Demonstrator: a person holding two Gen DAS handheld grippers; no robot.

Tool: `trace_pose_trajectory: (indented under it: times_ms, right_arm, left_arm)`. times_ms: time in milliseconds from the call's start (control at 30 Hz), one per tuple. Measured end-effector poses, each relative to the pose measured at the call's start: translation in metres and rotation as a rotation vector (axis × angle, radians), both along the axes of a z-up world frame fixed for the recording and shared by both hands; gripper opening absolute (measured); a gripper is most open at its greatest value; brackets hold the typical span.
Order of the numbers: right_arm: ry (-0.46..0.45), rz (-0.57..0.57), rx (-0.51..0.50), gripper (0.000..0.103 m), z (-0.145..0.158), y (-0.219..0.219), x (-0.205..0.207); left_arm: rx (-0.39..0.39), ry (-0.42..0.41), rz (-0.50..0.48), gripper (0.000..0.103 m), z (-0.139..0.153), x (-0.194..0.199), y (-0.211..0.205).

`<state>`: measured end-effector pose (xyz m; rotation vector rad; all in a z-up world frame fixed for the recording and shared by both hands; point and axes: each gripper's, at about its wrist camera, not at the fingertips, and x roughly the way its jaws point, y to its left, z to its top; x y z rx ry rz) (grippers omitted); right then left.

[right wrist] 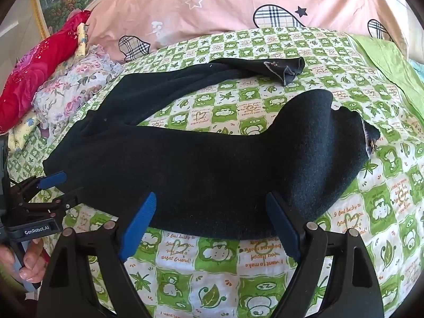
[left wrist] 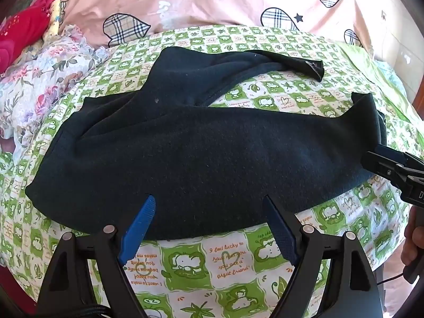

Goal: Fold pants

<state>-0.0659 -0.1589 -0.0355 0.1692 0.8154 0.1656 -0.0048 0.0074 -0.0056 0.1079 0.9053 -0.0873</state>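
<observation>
Seen from the left wrist, dark navy pants (left wrist: 201, 159) are lying on the green-and-white cartoon-print bedsheet (left wrist: 228, 262), long axis running left to right with one leg (left wrist: 288, 65) angling off toward the upper right, while the left gripper (left wrist: 210, 206) is hovering with jaws spread wide and empty over the near hem and the right gripper (left wrist: 392, 167) is poking in at the right edge. Over in the right wrist view, the right gripper (right wrist: 212, 206) is likewise gaping wide with nothing pinched, the far leg's frayed cuff (right wrist: 285, 70) and the near leg's cuff (right wrist: 368, 137) are pointing right, and the left gripper (right wrist: 53, 188) is showing at the left, its fingers parted.
</observation>
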Motion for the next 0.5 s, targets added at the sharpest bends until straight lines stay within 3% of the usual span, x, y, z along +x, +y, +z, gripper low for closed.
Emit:
trace_pose_trajectory:
  times_ms: [500]
  right_arm:
    - [-0.011, 0.008, 0.002, 0.085, 0.0032, 0.0065, -0.0006]
  left_arm:
    - [-0.008, -0.010, 0.000, 0.084, 0.0042, -0.0002, -0.0001]
